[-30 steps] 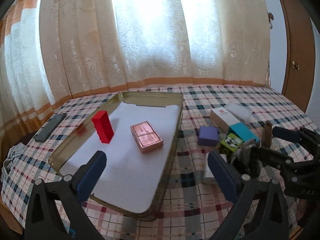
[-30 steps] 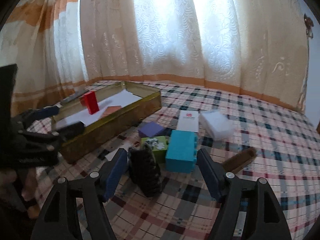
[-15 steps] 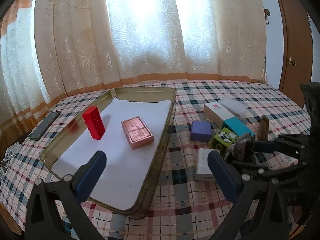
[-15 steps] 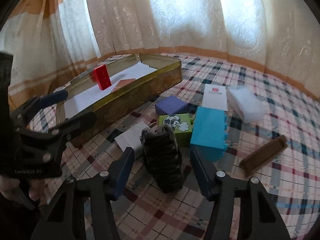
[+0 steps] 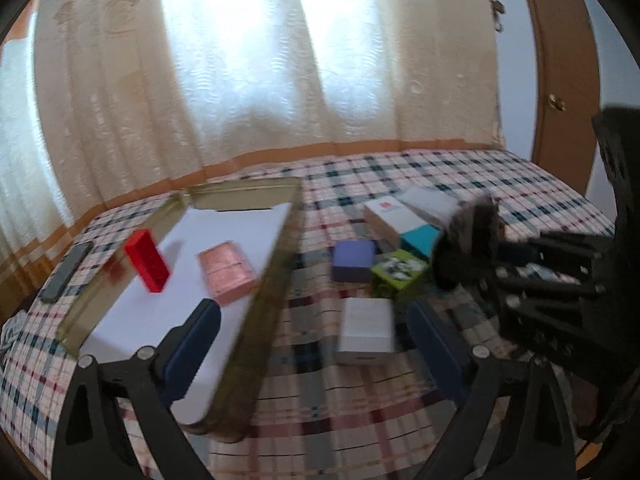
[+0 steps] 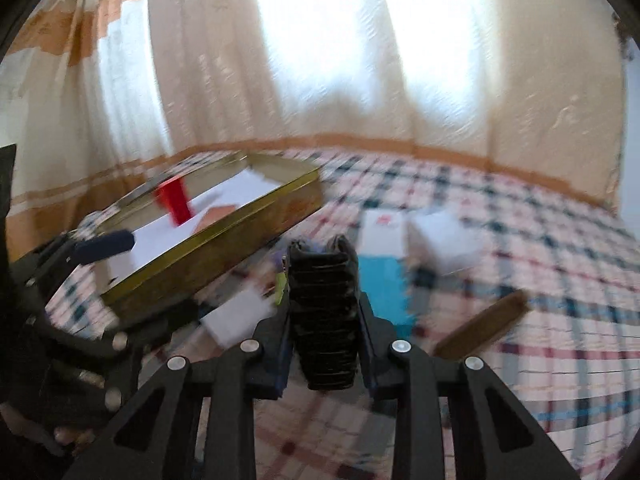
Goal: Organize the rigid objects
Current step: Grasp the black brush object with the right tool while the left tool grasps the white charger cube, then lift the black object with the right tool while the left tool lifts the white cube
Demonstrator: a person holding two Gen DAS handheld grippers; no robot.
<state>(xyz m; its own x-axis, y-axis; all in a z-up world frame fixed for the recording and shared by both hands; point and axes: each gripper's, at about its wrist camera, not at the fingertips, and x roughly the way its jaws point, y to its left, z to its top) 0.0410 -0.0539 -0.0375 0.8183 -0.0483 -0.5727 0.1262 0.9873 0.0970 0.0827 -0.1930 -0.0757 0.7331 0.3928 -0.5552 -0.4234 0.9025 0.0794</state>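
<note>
A black ribbed object [image 6: 324,320] sits clamped between the pads of my right gripper [image 6: 324,300], which is shut on it. The left wrist view shows that object [image 5: 468,236] held above the loose boxes. My left gripper [image 5: 312,312] is open, its jaws closing slightly with nothing gripped. Between its fingers show the gold tin tray's rim [image 5: 276,264] and a white box [image 5: 366,330]. In the tray stand a red block [image 5: 146,260] and a pink box [image 5: 228,272].
On the plaid cloth right of the tray lie a purple box [image 5: 354,260], a green box [image 5: 398,272], a teal block [image 6: 380,284], a red-logo white box [image 6: 380,232], a translucent box [image 6: 444,240] and a brown stick [image 6: 484,324]. A dark phone [image 5: 66,272] lies left of the tray.
My right gripper's jaws closed onto the black ribbed object and raised it off the cloth. My left gripper shifted right, from over the tray to across its right rim.
</note>
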